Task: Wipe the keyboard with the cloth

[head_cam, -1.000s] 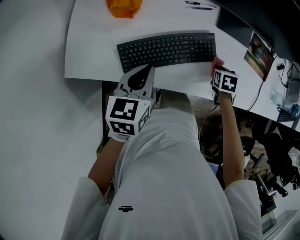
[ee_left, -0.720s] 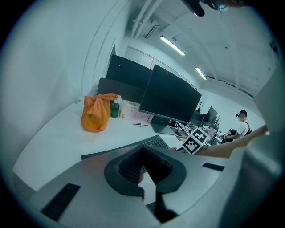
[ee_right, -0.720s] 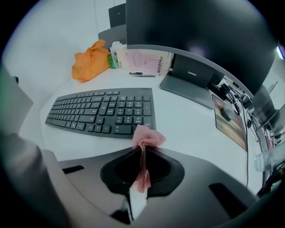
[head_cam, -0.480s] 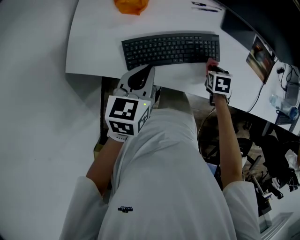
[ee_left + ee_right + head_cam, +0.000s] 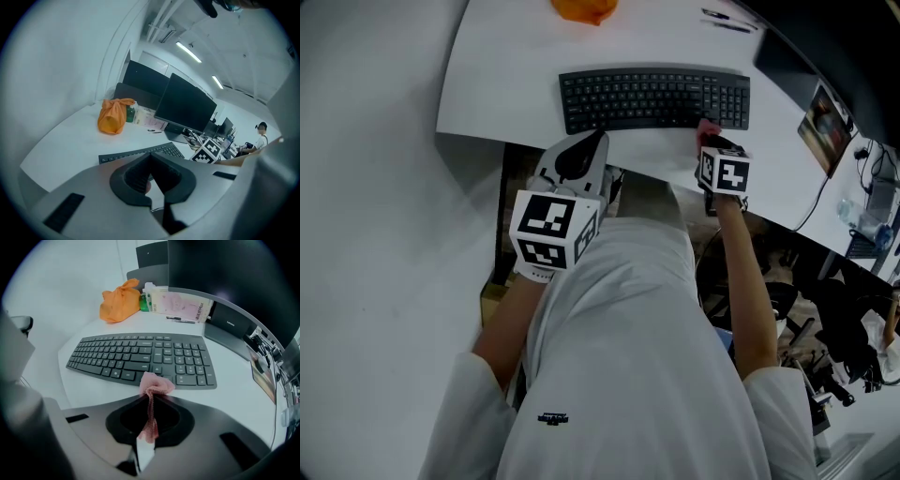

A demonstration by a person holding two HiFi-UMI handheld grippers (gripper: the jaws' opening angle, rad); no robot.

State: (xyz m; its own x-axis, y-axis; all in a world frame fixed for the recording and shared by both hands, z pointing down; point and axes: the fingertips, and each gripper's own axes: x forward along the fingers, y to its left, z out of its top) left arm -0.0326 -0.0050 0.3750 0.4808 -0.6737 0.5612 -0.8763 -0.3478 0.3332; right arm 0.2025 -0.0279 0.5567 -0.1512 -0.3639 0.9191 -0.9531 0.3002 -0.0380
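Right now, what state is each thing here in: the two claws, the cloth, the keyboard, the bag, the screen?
Keyboard: flat on the desk, uncovered.
Left claw: shut, holding nothing.
Right claw: shut on the cloth.
Cloth: bunched, poking out past the tips, at the keyboard's near edge.
Orange bag: knotted at the top.
Monitor: screen dark.
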